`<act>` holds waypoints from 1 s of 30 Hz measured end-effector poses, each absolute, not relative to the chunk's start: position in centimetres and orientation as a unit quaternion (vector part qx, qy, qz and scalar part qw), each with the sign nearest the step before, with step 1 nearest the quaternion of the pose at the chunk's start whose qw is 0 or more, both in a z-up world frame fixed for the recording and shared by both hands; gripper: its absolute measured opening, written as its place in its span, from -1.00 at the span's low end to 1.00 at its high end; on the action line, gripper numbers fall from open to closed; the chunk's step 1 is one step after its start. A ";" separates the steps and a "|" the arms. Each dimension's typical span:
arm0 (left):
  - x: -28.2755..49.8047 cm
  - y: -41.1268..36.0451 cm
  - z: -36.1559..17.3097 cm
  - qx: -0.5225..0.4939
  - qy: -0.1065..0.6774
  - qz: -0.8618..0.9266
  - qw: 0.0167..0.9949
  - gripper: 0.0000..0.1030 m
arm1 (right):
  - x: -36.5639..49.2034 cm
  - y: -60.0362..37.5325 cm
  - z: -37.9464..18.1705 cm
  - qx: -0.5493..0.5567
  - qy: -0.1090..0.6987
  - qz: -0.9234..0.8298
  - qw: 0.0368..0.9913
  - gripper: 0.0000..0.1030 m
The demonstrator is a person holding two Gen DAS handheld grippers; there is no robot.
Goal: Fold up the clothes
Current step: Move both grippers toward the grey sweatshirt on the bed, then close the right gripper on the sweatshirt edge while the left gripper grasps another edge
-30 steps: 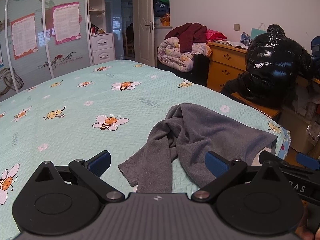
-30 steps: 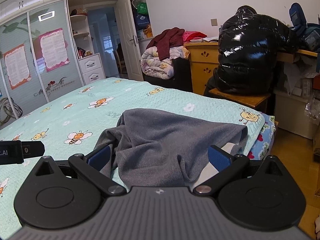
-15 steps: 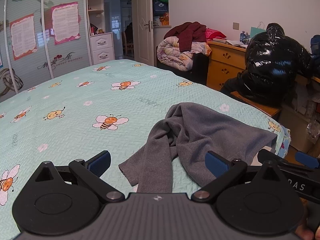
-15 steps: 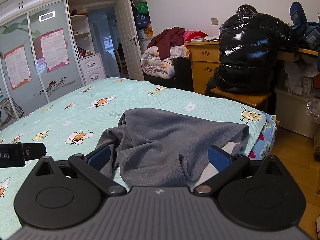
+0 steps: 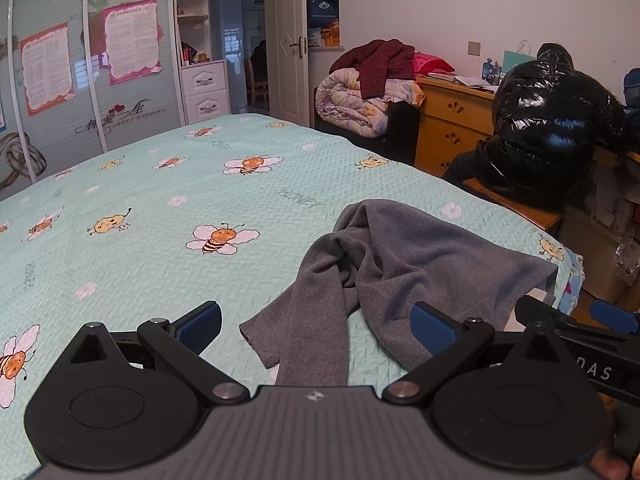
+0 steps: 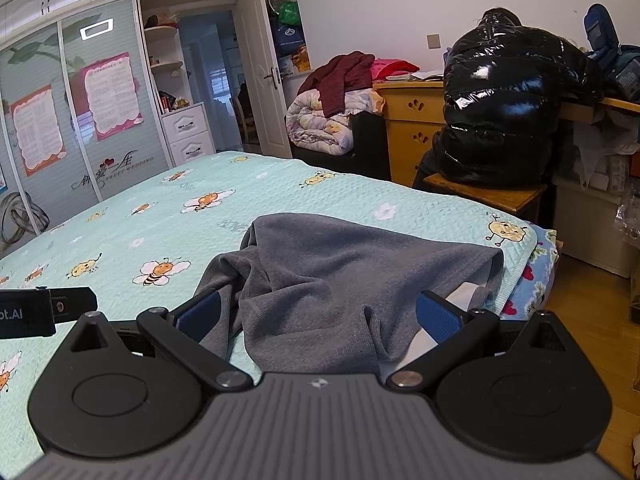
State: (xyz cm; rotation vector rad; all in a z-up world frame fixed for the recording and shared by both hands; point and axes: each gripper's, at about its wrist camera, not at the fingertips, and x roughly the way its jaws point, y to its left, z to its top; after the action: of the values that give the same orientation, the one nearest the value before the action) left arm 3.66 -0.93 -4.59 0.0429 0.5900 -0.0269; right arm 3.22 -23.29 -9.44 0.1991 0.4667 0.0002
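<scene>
Your left gripper [image 5: 316, 322] and right gripper [image 6: 318, 312] both have jaws spread wide, holding nothing. Over the last second neither has moved appreciably, so no fold has begun. The grey garment [image 6: 360, 272] lies rumpled at the near right corner of the bed [image 5: 160, 200], one sleeve [image 5: 304, 320] trailing toward you. Beyond, a person in a black jacket [image 6: 504, 104] sits at the desk.
</scene>
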 end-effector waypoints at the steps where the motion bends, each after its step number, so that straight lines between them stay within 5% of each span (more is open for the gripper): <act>1: 3.7 -0.9 -4.7 0.021 0.292 -0.013 0.956 1.00 | 3.3 -23.3 -9.5 0.099 0.232 0.000 0.968 0.98; 30: 16.2 -4.0 -14.4 0.027 0.407 -0.067 0.911 1.00 | 13.9 -30.5 -18.0 0.167 0.315 -0.056 0.932 0.98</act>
State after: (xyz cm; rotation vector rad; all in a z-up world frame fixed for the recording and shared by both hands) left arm 16.19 -3.97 -14.45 0.0567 0.8384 -0.1374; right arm 13.90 -30.45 -17.99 0.3424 0.6456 -0.1143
